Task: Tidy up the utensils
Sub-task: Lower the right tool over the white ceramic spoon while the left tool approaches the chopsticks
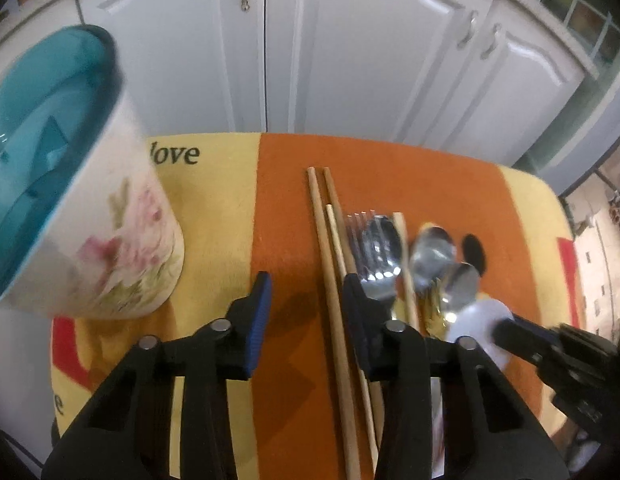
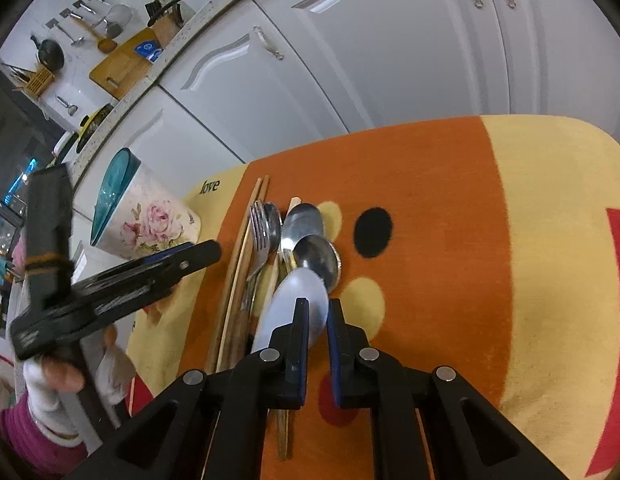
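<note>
Utensils lie bunched on the orange stripe in the middle of the towel, running lengthwise toward the far edge: chopsticks on the left, a fork next to them, then metal spoons overlapping one another, and a white spoon nearest you. The floral cup with the teal inside stands well apart, by the towel's far left corner, and looks like where they should go.

What could go wrong: your right gripper has only the edge of the white spoon's bowl, which is smooth and curved, so it may pivot or slip out as you lift. Its tip sits against the metal spoons, so a hurried pull could drag them or scatter the pile. On the left, one chopstick crosses between the fingers while the others and the fork lie right under the right finger; close carelessly and you may pinch one stick only, or roll the rest aside.

Your right gripper is nearly shut, its pads pinched on the rim of the white spoon. Your left gripper stands about half open just above the towel, gripping nothing yet
</note>
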Demonstrator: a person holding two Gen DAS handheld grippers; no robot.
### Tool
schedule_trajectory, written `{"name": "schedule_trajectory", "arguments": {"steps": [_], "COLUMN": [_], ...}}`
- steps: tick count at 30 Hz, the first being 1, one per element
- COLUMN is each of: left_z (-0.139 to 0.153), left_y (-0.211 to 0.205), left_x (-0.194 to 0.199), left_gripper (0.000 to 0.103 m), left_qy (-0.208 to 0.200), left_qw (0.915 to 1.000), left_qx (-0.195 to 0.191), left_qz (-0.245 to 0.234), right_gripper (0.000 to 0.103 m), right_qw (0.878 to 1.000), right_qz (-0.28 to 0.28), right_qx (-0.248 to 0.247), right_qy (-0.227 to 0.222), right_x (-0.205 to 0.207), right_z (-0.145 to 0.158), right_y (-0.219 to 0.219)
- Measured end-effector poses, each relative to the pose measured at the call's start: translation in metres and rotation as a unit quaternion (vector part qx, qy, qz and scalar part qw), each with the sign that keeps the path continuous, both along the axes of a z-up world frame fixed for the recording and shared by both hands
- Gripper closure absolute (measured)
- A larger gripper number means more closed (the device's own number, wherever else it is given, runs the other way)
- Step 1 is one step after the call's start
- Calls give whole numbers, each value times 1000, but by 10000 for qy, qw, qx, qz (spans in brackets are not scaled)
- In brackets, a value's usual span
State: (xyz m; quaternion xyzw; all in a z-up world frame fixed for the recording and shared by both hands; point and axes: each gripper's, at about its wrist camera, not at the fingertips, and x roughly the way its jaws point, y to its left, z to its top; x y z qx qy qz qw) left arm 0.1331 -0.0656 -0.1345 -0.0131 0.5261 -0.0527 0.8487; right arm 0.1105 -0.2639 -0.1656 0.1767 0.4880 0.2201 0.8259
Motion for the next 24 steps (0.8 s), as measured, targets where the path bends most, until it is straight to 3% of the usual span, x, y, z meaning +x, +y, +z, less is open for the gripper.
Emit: {"name": "schedule_trajectory", "arguments": {"steps": [2, 11, 16, 24], "left_z": [-7, -18, -23, -26], "left_y": [-1, -2, 3, 21], "left_x": [7, 18, 5, -21], "left_gripper": [73, 74, 96, 97], "left_qy": [104, 199, 181, 478], "left_qw": [9999, 9990, 9988, 9959], "left_qx": [62, -372, -342, -604], "left_qz": [-4, -131, -297, -481], "right_gripper": [95, 95, 95, 95], "right_qw": [10000, 9999, 9999, 9989], "right_qz": [-11, 36, 120, 374], "right_qx": [56, 70, 9, -43], "right_qy": [18, 79, 119, 295], "right_x": [1, 3, 1, -2], "right_z": [-2, -7, -6, -9], "right_y": [-1, -1, 0, -6]}}
